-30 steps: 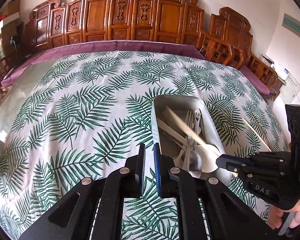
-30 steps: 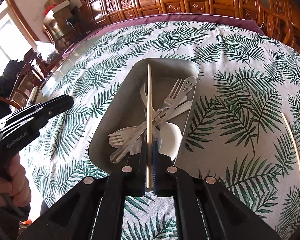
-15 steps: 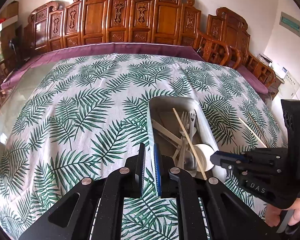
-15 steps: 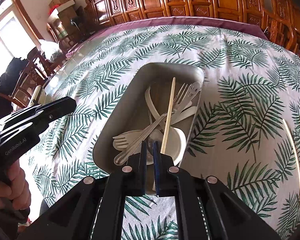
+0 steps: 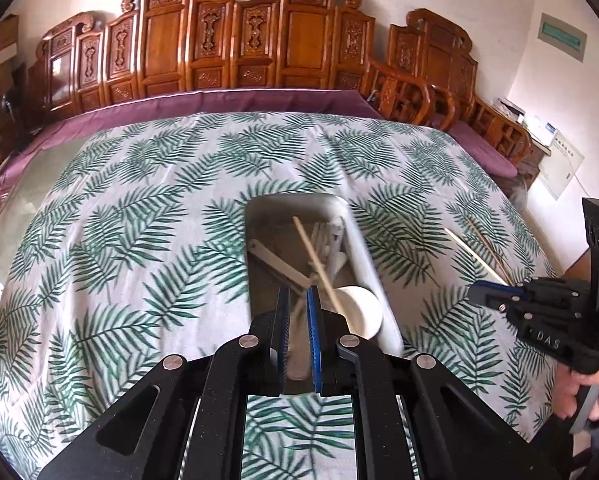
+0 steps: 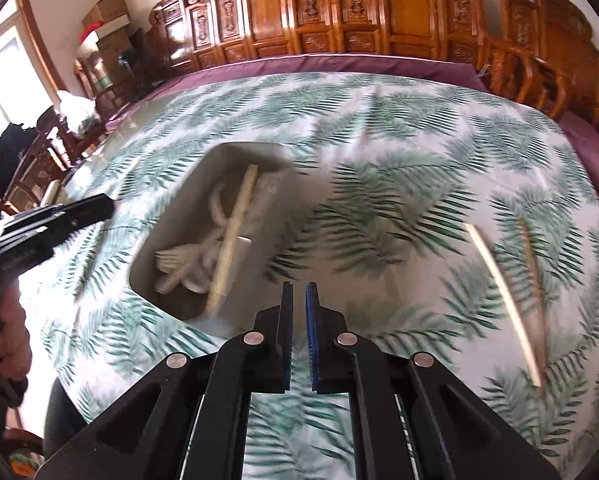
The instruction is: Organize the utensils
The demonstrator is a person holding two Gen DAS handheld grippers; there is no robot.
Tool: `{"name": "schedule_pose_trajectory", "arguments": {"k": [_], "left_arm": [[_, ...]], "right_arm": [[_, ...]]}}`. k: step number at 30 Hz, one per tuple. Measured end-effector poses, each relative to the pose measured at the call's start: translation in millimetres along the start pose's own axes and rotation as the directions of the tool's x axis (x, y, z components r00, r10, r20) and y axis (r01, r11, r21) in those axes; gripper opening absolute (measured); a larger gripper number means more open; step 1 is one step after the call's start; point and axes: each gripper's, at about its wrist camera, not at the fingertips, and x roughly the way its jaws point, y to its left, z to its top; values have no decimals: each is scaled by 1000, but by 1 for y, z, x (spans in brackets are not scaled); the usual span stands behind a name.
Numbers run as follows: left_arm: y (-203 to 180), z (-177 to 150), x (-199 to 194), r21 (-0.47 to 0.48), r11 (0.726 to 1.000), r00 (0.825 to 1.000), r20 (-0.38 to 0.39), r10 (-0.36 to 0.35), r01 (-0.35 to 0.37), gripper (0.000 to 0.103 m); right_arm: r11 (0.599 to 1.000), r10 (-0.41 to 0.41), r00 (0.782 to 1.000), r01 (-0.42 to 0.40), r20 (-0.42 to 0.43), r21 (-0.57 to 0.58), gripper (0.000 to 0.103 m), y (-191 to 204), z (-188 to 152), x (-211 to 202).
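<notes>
The tray [image 5: 369, 264] looks like dull, brushed metal with smooth walls. Inside it a pale, matt wooden chopstick [image 5: 317, 264] lies across white plastic cutlery [image 6: 187, 258]. A printed cloth [image 5: 139, 216] with slight creases covers the table, over a plum-coloured fabric [image 5: 235, 100] at the far edge. Behind stand glossy, carved wooden chairs [image 5: 235, 48].

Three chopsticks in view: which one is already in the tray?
The pale chopstick lying lengthwise across the cutlery inside the grey tray. The other two, a pale one and a darker one, lie loose on the tablecloth to the right.
</notes>
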Motion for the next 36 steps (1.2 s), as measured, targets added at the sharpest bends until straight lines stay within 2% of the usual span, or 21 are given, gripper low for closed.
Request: {"name": "schedule_pose_trajectory", "arguments": {"k": [4,7,11,12,15,18,23,27,33,36], "left_arm": [[-22,0,6,19,1000,1000,-13,-23,23,9],[-40,1,12,40,998,999,-17,-41,41,19],[-67,5,23,62,996,997,-27,-68,70,25],[-73,5,26,66,995,997,-30,-75,77,29],[-92,7,40,87,991,994,-51,-94,98,30],[-113,8,57,113,987,991,-74,-109,117,32],[-140,11,83,133,981,986,-110,-128,142,34],[-160,13,101,148,976,981,-138,-139,159,35],[-187,18,122,167,970,975,-165,-148,175,35],[-200,21,130,177,967,974,-170,-151,181,35]], "right_arm": [[998,-55,998,55,-8,29,9,-43,-13,-7],[993,-107,994,108,-26,49,9,-78,-22,-11],[984,-161,986,165,-52,65,9,-123,-29,-11],[983,-168,984,172,-58,70,9,-130,-29,-9],[976,-191,978,198,-84,84,16,-159,-33,0],[974,-194,975,205,-107,100,16,-179,-37,13],[976,-180,974,194,-135,99,16,-197,-39,31],[983,-161,978,171,-129,65,16,-199,-31,38],[984,-179,973,180,-143,-6,15,-194,-24,43],[984,-177,974,176,-143,-13,9,-198,-25,42]]}}
